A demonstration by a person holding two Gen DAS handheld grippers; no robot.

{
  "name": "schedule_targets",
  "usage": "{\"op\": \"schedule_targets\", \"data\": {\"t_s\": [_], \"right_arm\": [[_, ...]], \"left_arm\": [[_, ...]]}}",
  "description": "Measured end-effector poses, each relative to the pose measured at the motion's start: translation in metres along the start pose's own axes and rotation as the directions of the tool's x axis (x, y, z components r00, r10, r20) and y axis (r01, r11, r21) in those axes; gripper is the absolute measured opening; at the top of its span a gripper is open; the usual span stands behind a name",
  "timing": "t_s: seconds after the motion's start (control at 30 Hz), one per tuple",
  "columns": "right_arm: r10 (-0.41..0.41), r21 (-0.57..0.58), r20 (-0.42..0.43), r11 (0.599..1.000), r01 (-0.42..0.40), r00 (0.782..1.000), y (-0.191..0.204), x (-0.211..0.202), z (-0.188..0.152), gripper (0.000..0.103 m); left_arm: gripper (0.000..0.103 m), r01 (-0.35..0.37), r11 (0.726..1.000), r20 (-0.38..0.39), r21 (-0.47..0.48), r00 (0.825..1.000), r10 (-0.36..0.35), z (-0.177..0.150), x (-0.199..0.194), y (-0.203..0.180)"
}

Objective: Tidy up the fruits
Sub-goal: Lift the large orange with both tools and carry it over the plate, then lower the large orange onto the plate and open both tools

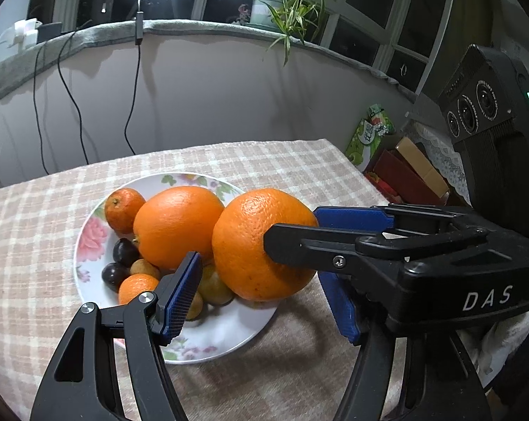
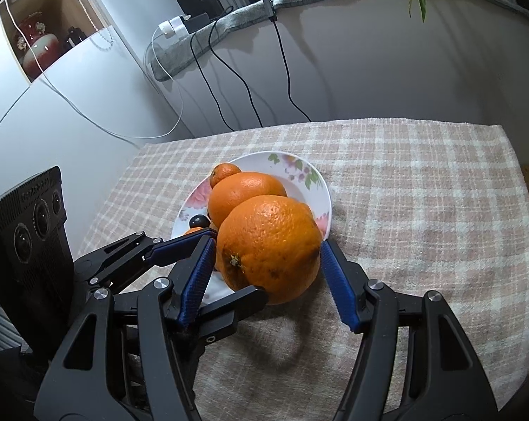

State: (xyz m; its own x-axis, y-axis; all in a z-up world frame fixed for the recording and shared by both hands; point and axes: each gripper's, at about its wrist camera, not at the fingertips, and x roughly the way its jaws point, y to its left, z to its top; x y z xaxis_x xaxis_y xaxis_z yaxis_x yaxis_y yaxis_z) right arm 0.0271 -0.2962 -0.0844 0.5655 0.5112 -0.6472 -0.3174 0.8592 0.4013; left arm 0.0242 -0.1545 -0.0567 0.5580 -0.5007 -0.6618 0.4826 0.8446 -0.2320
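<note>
Dim indoor light from above-front; soft shadows on tablecloth (image 2: 422, 210); fisheye-warped edges, perhaps slightly soft.

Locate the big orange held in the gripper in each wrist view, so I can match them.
Left wrist: big orange sits centre, right of the plate's fruit, clamped by the other gripper reaching in from the right.
Right wrist: centre, between this gripper's blue pads.
Shared landmark: floral plate.

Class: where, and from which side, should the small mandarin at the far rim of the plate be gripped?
Probably across its round middle, coming from above on the rim side of the plate: the mandarin is bare on top and toward the rim, while the big orange crowds its other side.
</note>
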Motion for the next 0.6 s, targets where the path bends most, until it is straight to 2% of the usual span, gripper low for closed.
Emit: {"op": "schedule_targets", "data": {"t_s": [0.6], "right_arm": [[-0.031, -0.030, 0.032, 0.999, 0.032, 0.999, 0.017, -0.009, -0.003, 0.065]], "left_arm": [[0.068, -0.008, 0.999, 0.012, -0.039, 1.000, 0.009, -0.007, -0.030, 0.015]]}}
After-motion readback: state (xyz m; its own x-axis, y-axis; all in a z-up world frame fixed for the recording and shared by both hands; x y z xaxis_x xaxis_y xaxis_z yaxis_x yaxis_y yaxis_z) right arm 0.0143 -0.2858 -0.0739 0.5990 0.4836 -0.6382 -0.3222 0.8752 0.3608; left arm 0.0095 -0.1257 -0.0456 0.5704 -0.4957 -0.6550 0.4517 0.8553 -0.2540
